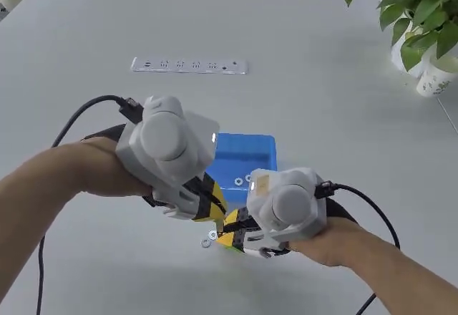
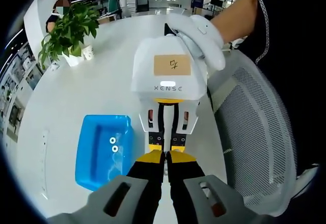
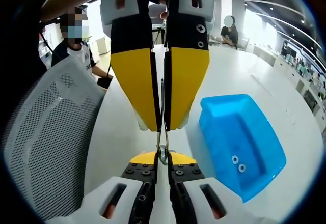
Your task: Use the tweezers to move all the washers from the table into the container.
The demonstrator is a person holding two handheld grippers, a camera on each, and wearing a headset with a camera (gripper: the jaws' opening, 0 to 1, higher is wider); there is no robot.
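Two washers (image 1: 243, 180) lie inside the blue container (image 1: 247, 150), near its front wall. Container sits on the grey desk (image 1: 322, 79), just beyond both grippers. Loose washers (image 1: 210, 239), small and hard to count, lie on the desk under the jaw tips.

Left gripper (image 2: 165, 155) and right gripper (image 3: 162, 159) point at each other, tips almost touching. Tweezers (image 3: 162, 137) run as a thin metal strip between them. Left jaws pressed together on the upper length of the tweezers; right jaws closed on the lower end.

Power strip (image 1: 189, 66) farther back on the desk. Potted plant (image 1: 415, 21) at the far right corner. Mesh chair (image 3: 51, 132) beside the desk.
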